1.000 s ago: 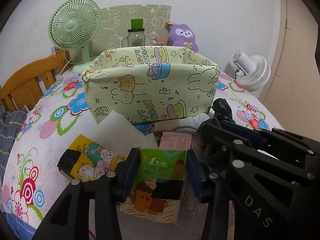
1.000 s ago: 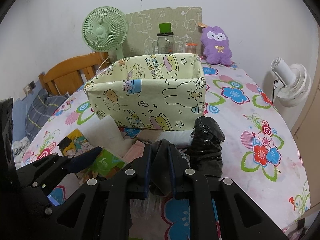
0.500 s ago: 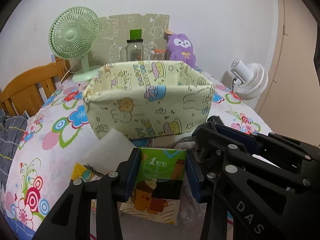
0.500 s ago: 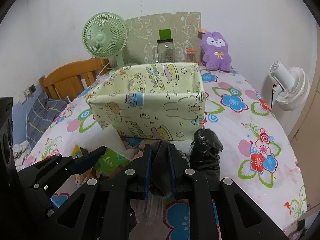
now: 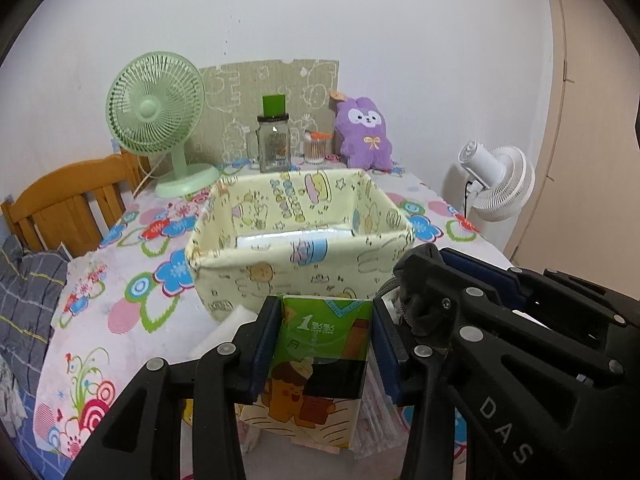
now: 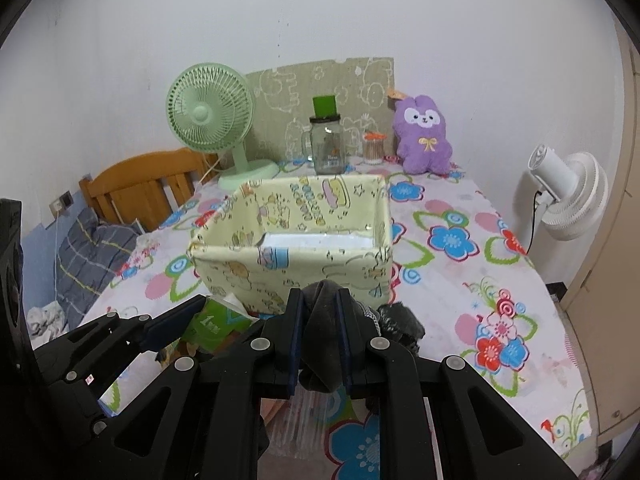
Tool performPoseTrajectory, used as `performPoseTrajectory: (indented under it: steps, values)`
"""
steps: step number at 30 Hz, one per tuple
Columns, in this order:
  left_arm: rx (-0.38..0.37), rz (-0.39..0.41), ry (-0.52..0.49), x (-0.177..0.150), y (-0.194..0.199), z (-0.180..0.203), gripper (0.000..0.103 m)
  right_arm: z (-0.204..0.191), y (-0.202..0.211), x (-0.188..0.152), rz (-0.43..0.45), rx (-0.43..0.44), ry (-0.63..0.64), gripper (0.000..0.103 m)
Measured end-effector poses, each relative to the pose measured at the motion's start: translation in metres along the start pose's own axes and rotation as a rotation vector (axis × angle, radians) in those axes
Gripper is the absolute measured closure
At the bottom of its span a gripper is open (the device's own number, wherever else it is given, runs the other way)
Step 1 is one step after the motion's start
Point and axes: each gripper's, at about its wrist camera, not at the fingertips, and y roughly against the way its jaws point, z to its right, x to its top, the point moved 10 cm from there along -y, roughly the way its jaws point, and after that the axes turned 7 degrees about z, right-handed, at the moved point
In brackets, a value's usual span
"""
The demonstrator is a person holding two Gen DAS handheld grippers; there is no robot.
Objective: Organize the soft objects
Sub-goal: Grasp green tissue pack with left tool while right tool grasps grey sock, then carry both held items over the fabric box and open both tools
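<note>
A green tissue pack (image 5: 320, 356) is held upright between the blue pads of the left gripper (image 5: 324, 354), the pads pressing on both of its sides; its top edge stands just in front of the near wall of the yellow cartoon-print fabric bin (image 5: 296, 240). In the right wrist view the same pack (image 6: 214, 322) is seen to the left, low beside the bin (image 6: 292, 236). A dark grey cloth (image 6: 322, 344) is clenched in the right gripper (image 6: 320, 340), whose jaws are drawn in tight on it, the cloth bulging above and hanging below the pads. A crumpled black plastic bag (image 6: 400, 320) lies just to the right of that gripper on the flowered bed sheet (image 6: 452, 236). The bin is seen from above its rim, and its pale floor is exposed.

Compared with a second ago, both grippers are seen higher: the bin was then viewed nearly side-on with its inside hidden, and it is now looked down into. The yellow bear-print packet and the white sheet that lay left of the tissue pack are now largely covered by the left gripper. The grips on pack and cloth are unchanged.

Behind the bin, a green fan (image 5: 154, 120), a glass jar (image 5: 274, 144) and a purple plush toy (image 5: 364, 132) are set along the wall, and a white fan (image 5: 496, 180) is placed at the right.
</note>
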Motion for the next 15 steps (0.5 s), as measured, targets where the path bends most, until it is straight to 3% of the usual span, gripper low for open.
performPoseTrajectory:
  steps: [15]
  values:
    - [0.02,0.052,-0.009,0.036,0.009,-0.003,0.057,-0.002,0.01,0.037,0.053,0.007,-0.004,0.084]
